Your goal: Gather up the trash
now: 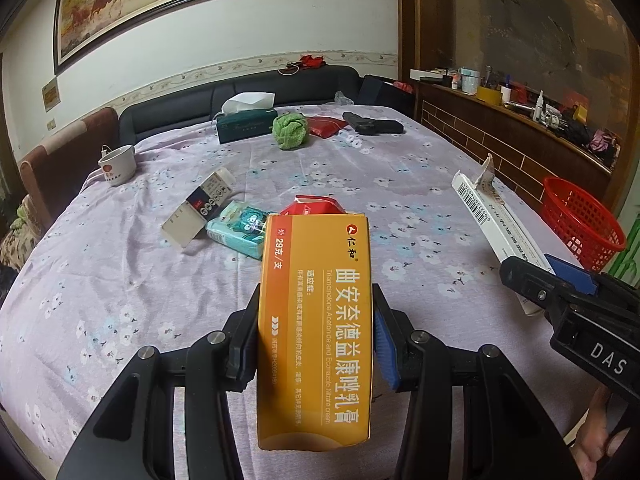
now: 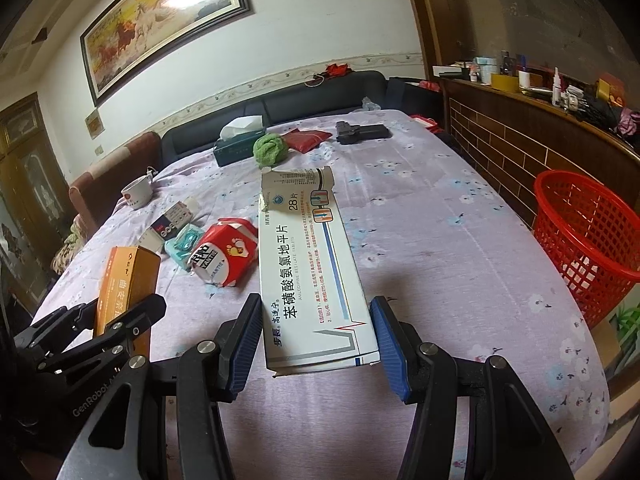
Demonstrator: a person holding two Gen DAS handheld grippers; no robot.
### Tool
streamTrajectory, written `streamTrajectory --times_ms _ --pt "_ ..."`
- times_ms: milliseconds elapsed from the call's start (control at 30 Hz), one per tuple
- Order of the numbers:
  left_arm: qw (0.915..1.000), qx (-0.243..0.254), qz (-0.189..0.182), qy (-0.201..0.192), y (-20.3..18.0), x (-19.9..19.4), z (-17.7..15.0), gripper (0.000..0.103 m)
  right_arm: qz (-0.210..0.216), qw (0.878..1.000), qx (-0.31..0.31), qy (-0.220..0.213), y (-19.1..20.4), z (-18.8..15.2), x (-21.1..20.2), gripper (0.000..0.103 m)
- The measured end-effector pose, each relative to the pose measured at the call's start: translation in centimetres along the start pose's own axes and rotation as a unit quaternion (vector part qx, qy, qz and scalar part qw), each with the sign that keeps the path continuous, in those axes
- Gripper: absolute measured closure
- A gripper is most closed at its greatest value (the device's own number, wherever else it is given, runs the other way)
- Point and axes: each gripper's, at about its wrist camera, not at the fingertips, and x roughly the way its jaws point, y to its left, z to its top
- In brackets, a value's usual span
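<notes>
My left gripper (image 1: pixel 316 300) is shut on an orange medicine box (image 1: pixel 320 264), held lengthwise between both pads above the flowered tablecloth (image 1: pixel 120 300). My right gripper (image 2: pixel 316 304) is shut on a long white medicine box (image 2: pixel 308 256), whose far flap is torn open. Each view shows the other hand too: the right gripper (image 1: pixel 560 292) with the white box (image 1: pixel 492 216) at the right edge, and the left gripper (image 2: pixel 120 320) with the orange box (image 2: pixel 128 276) at the lower left. A red mesh basket (image 2: pixel 588 240) stands off the table's right side.
On the table lie a red tissue packet (image 2: pixel 224 252), a teal tissue packet (image 2: pixel 184 244) and a white carton with black print (image 1: pixel 200 208). Farther back are a cup (image 1: pixel 118 164), a tissue box (image 1: pixel 246 122), a green cloth (image 1: pixel 290 130), a red pouch (image 1: pixel 326 126) and a black object (image 1: pixel 372 124).
</notes>
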Motion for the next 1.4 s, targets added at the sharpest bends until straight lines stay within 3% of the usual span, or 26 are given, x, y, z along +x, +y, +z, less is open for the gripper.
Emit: streamTrajectory --times_ms 1033,1233,1400 --pt "0.9994 0.019 -0.03 0.004 -2.9 0.9 1.5 0.057 -0.01 1.0 0.02 0.0 -2.4 0.1 -0.4 0.044" --pt "0.9946 0.042 -0.095 0.003 -6.8 0.6 4.3 0.057 -0.023 0.999 0.048 -0.015 -5.3 1.2 -1.7 0.044" --pt "0.9828 0.059 -0.174 0.013 -12.1 0.8 7.4 0.057 -0.058 0.993 0.09 -0.041 -10.6 2.6 -4.4 0.044"
